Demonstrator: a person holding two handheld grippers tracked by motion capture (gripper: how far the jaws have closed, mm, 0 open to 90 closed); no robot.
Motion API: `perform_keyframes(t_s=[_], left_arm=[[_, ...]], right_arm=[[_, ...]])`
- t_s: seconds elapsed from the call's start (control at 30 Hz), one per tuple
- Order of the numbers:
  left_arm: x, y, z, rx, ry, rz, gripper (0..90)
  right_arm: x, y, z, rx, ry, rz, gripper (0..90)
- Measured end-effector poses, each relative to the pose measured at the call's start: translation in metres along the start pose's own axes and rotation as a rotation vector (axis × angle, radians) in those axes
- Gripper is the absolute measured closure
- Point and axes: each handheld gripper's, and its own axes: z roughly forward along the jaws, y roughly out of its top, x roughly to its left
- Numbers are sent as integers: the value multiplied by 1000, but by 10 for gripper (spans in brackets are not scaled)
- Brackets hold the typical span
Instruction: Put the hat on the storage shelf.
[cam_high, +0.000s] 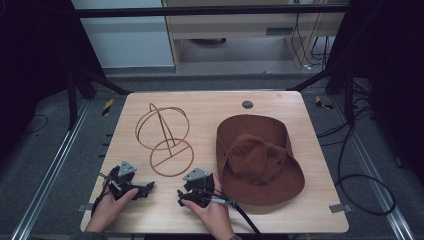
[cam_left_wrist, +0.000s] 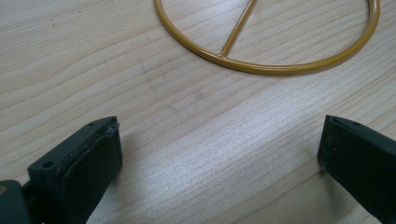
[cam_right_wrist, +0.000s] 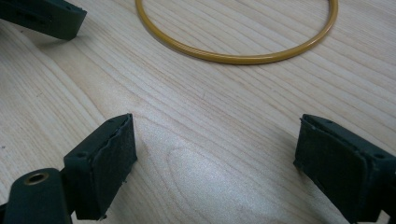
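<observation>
While resting low over the table (cam_high: 280, 210), both tongs (cam_left_wrist: 219, 154) (cam_right_wrist: 215, 163) gape wide, gripping nothing.

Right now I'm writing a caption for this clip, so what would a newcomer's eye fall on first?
The floppy brown wide-brimmed felt hat lying crown-up on the right half of the pale wooden table draws the eye first. Next comes the golden wire hat stand left of it, its ring base flat on the wood. Near the front edge, the left hand-held gripper and right hand-held gripper rest open and empty.

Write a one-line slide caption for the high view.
Brown felt hat beside gold wire stand on wooden table, two open grippers waiting.
</observation>
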Motion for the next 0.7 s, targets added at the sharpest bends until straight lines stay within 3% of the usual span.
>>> perform_keyframes(t_s=[0.17,0.3,0.47,0.53,0.6,0.63,0.7], left_arm=[[0,0,0,-2,2,-6,0],[0,0,0,-2,2,-4,0],[-1,0,0,-3,3,-5,0],[-1,0,0,-2,4,-7,0],[-2,0,0,-1,5,-7,0],[-2,1,1,-1,5,-8,0],[-2,1,0,0,6,-8,0]], right_arm=[[0,0,-2,12,23,-10,121],[4,4,-13,21,47,-44,107],[7,20,-46,10,56,-138,89],[0,30,-67,1,58,-155,86],[-4,33,-74,1,61,-155,85],[-12,38,-89,-3,64,-159,80],[-17,40,-96,-7,52,-167,80]])
